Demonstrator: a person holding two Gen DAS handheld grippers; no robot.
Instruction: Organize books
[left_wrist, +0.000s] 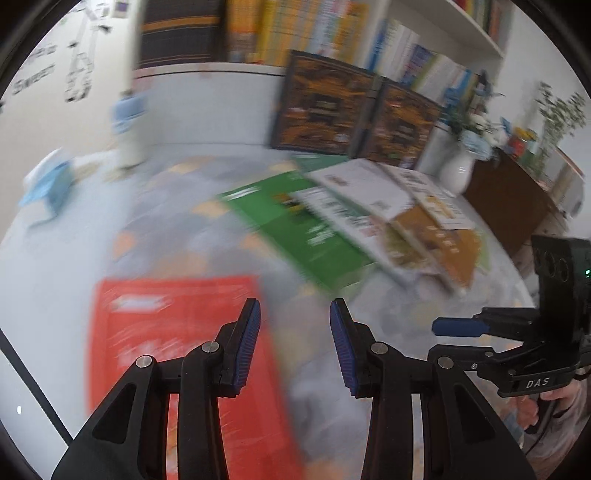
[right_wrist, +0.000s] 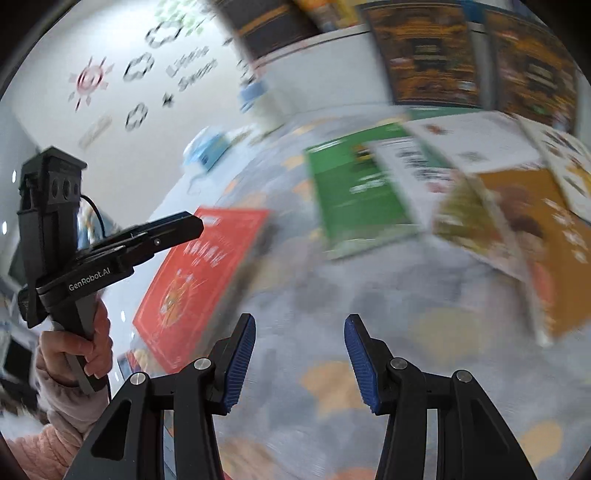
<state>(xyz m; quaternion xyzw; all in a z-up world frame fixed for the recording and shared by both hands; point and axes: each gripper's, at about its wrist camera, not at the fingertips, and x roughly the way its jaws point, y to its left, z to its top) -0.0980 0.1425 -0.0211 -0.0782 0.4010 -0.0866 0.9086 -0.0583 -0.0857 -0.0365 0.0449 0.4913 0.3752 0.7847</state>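
Red book (left_wrist: 177, 354) lay flat on the patterned grey cloth (right_wrist: 332, 314), near-left, just under the left gripper (left_wrist: 295, 343); jaws apart, nothing btwn them. Right gripper (right_wrist: 299, 362) also empty, jaws apart, over bare cloth. Green book (right_wrist: 358, 192) w/ white and orange books (right_wrist: 535, 240) overlapped farther right. Two dark books (left_wrist: 325, 103) stood upright at the far shelf. Frames blurred.

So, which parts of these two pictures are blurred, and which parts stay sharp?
Left wrist view: the red book and green book are smeared, the gripper's own jaws sharp. Right wrist view: the same smear over the books, jaws sharp.
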